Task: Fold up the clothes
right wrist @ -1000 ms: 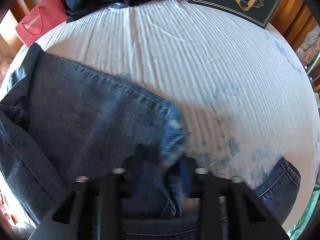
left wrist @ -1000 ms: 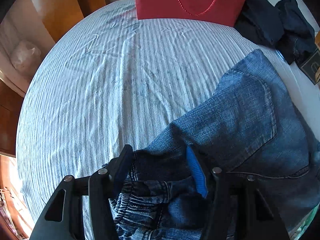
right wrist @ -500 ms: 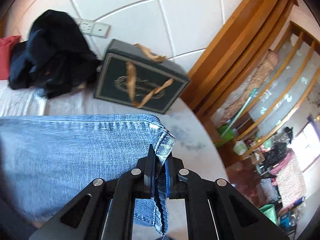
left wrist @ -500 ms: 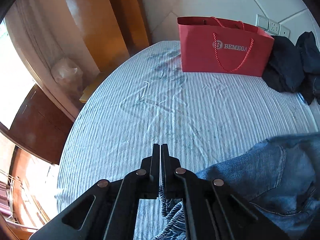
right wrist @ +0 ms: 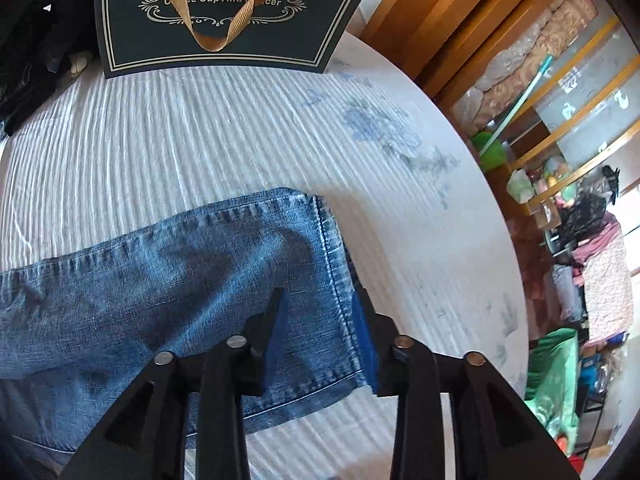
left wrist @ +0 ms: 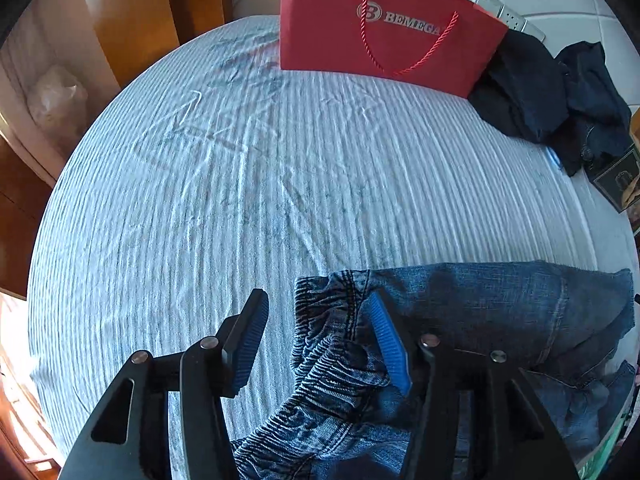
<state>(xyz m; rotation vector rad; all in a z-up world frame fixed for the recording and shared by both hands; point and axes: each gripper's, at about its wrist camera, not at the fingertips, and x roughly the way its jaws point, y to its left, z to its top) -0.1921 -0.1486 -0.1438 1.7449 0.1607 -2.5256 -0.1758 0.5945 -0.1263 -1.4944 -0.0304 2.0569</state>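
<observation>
A pair of blue jeans (left wrist: 500, 320) lies on the white ribbed bedspread (left wrist: 240, 200). In the left wrist view my left gripper (left wrist: 320, 332) is open, its jaws wide apart astride the elastic waistband corner (left wrist: 320, 360), which lies loose between them. In the right wrist view the jeans' leg (right wrist: 160, 280) lies flat with its hem (right wrist: 336, 280) at the right. My right gripper (right wrist: 320, 320) is open, jaws apart over the hem end, holding nothing.
A red BEMEGA paper bag (left wrist: 380, 28) stands at the far edge of the bed. Dark clothes (left wrist: 552, 96) are piled beside it. A dark gift bag (right wrist: 224, 12) with a gold ribbon stands by the wall. Wooden furniture (right wrist: 460, 20) and clutter lie past the bed's right edge.
Both grippers were shut on the jeans and held them lifted half a second ago. Now both have opened, and the waistband and hem lie on the bed.
</observation>
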